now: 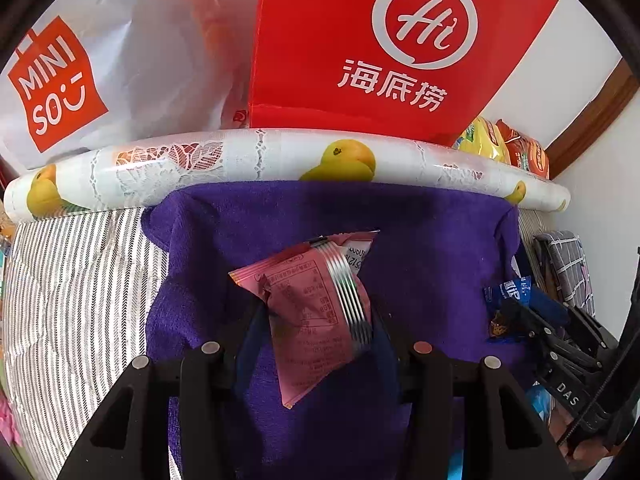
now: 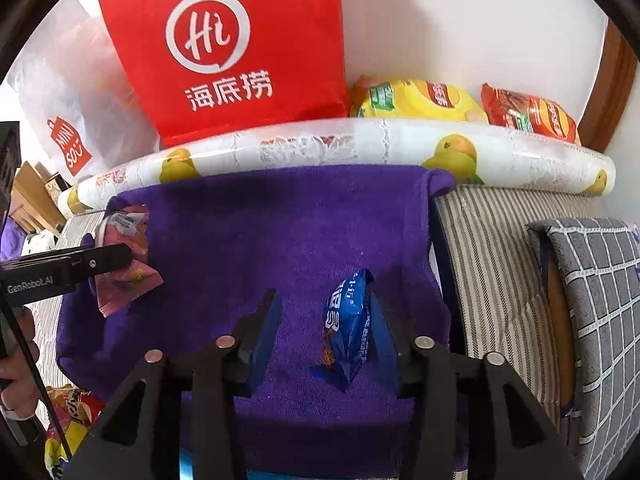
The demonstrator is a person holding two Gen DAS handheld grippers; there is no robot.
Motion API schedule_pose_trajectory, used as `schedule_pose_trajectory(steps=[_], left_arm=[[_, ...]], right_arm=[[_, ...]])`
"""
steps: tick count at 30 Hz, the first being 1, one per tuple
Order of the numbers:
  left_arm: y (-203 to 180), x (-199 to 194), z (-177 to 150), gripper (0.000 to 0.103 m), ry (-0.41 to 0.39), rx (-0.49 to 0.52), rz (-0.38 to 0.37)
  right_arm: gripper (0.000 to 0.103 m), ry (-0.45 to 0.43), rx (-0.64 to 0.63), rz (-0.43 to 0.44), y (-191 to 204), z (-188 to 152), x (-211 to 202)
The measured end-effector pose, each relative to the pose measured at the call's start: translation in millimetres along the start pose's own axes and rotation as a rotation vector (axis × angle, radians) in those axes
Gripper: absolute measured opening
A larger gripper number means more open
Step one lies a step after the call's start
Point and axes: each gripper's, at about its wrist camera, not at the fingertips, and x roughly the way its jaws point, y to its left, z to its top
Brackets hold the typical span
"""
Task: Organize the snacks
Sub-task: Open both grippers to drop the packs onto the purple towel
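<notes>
Towel (image 2: 256, 240): I see it spread on the striped surface (image 2: 492, 264), in front of the roll (image 2: 360, 142).
Roll: lies crosswise behind the towel.
Hi bag (image 2: 240, 40): stands behind the roll, Miniso bag (image 2: 70, 148) on its left.
Chip bags (image 2: 416, 100): behind the roll, right of the Hi bag.
Checked cushion (image 2: 600, 300): right of the towel.

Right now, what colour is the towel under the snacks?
Purple towel, clearest in the right wrist view.
</notes>
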Motion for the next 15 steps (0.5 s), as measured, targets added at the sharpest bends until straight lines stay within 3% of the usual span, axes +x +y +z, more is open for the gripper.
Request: schedule_pose_trajectory(steps=[2,9,15], left_arm=[[-2,1,0,0.048,0.003,0.003,0.006],[-6,-5,2,0.054,0.004,0.025,0.003],[-3,-19,3,0.062,-0.005,0.021,0.002]], right_arm=[[0.059,-0.015,-0.008,-0.002,1,1,-3],[0.062,-0.063,0.019,0.042,-1,7,-19],[0.070,-0.083,0.020,-0.009,3,13,-32]])
